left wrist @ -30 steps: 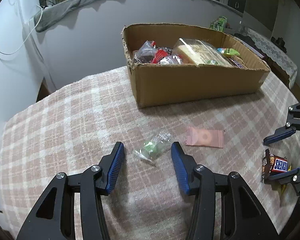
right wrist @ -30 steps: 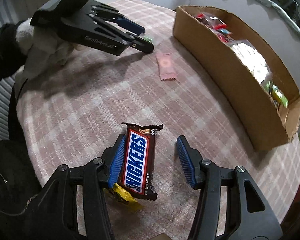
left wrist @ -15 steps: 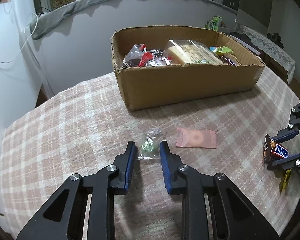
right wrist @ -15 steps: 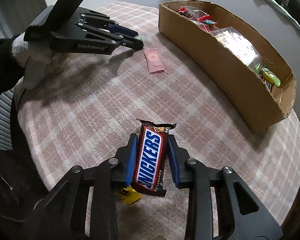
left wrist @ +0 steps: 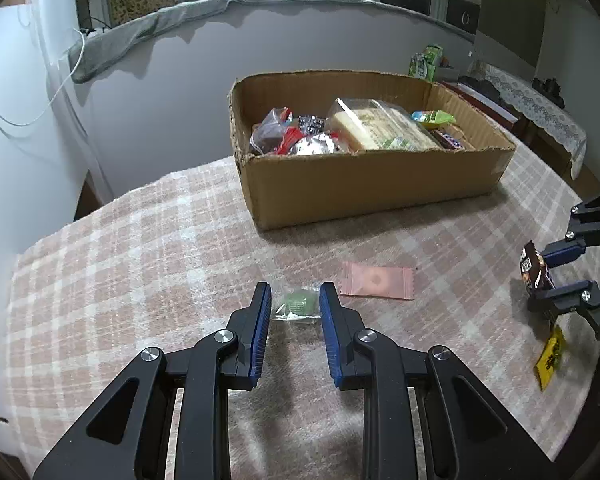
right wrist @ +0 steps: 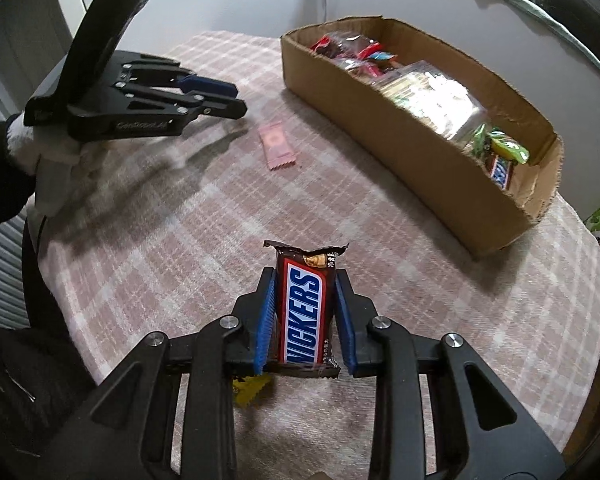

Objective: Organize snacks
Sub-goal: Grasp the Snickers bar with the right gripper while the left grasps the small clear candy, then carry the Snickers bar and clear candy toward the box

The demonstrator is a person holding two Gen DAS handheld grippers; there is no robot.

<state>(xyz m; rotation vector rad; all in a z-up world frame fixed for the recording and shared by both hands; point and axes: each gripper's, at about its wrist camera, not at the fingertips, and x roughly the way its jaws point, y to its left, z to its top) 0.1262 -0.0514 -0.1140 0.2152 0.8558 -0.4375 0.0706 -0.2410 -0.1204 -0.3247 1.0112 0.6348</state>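
My left gripper (left wrist: pixel 295 298) is shut on a small green candy in clear wrap (left wrist: pixel 297 305) and holds it just above the checked tablecloth. My right gripper (right wrist: pixel 305 276) is shut on a Snickers bar (right wrist: pixel 306 308) and holds it lifted off the table; it also shows in the left wrist view (left wrist: pixel 534 270). The open cardboard box (left wrist: pixel 372 178) with several snacks stands beyond. A pink packet (left wrist: pixel 376 281) lies flat on the cloth between the left gripper and the box.
A yellow wrapper (left wrist: pixel 550 354) lies on the cloth below the right gripper, also seen under it (right wrist: pixel 252 390). The left gripper shows in the right wrist view (right wrist: pixel 220 98). The round table's edge (left wrist: pixel 100 212) falls off at left and front.
Both grippers have lifted with their snacks: the left with the green candy, the right with the Snickers bar, uncovering the yellow wrapper. Both closed from open a second ago.
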